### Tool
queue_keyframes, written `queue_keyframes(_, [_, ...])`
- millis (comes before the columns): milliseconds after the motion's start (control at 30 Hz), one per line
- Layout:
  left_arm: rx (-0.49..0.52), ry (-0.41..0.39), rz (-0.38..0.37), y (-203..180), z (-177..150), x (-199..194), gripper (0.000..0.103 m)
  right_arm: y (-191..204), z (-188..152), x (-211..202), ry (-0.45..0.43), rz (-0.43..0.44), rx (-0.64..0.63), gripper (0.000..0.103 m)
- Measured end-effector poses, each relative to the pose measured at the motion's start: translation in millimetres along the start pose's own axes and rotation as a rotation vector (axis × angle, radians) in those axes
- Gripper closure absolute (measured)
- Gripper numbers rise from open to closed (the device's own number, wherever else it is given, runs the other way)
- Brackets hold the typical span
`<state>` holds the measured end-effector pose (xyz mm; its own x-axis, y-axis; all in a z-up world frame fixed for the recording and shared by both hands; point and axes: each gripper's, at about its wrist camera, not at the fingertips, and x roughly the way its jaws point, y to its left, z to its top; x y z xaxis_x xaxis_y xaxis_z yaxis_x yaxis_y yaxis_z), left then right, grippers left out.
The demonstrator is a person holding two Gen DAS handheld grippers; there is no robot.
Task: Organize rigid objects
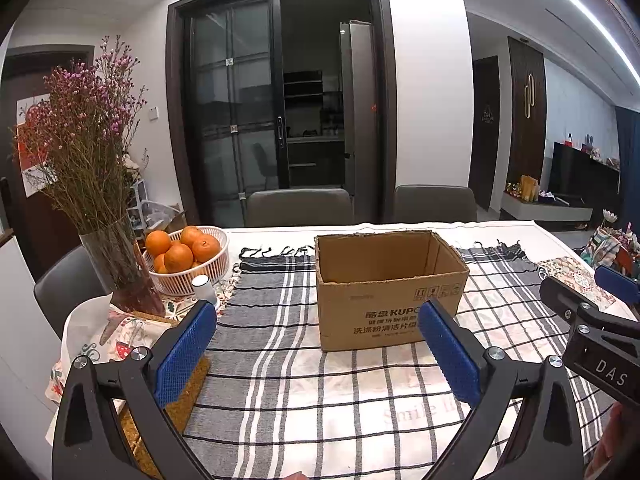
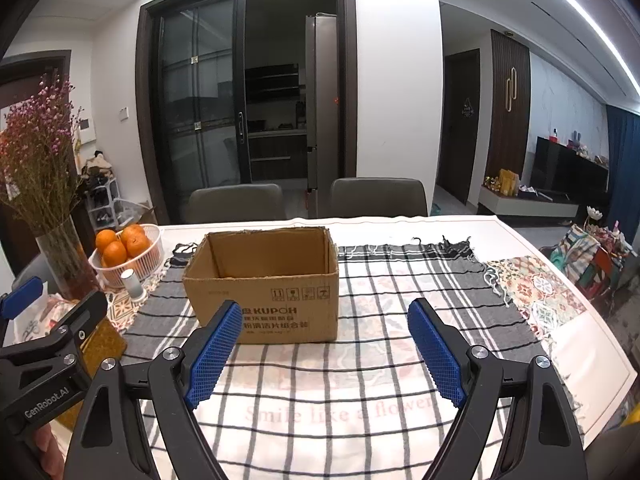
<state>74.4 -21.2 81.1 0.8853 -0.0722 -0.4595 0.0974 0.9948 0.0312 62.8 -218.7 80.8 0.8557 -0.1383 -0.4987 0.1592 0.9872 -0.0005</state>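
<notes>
The left tool [image 1: 316, 356] stands wide open with nothing between its blue pads, low in the left wrist view; the right tool [image 2: 324, 354] is likewise spread wide and empty in the lower centre of its own view.

Going left to right in the left wrist view: a vase of dried flowers [image 1: 120, 268] at centre left, a white basket of oranges [image 1: 188, 260] just beside it, then the open cardboard box [image 1: 384, 284] at mid-frame, slightly right of centre, on the checked cloth [image 1: 280, 340] covering the surface.

The box lies straight ahead of both tools, apart from each, its long axis running across the frame and its printed long side facing them. It sits right of centre for the left tool and left of centre for the right, so it lies between the two; neither looks clearly nearer.

No loose rigid items show on the cloth; the box interior looks empty as far as can be seen.
</notes>
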Motion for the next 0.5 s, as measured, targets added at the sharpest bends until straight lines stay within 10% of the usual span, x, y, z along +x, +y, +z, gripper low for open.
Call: queue_keyframes(500, [0.002, 0.002, -0.008, -1.1, 0.4, 0.2, 0.000, -1.3, -1.3, -2.3, -0.003, -0.004, 0.005, 0.017])
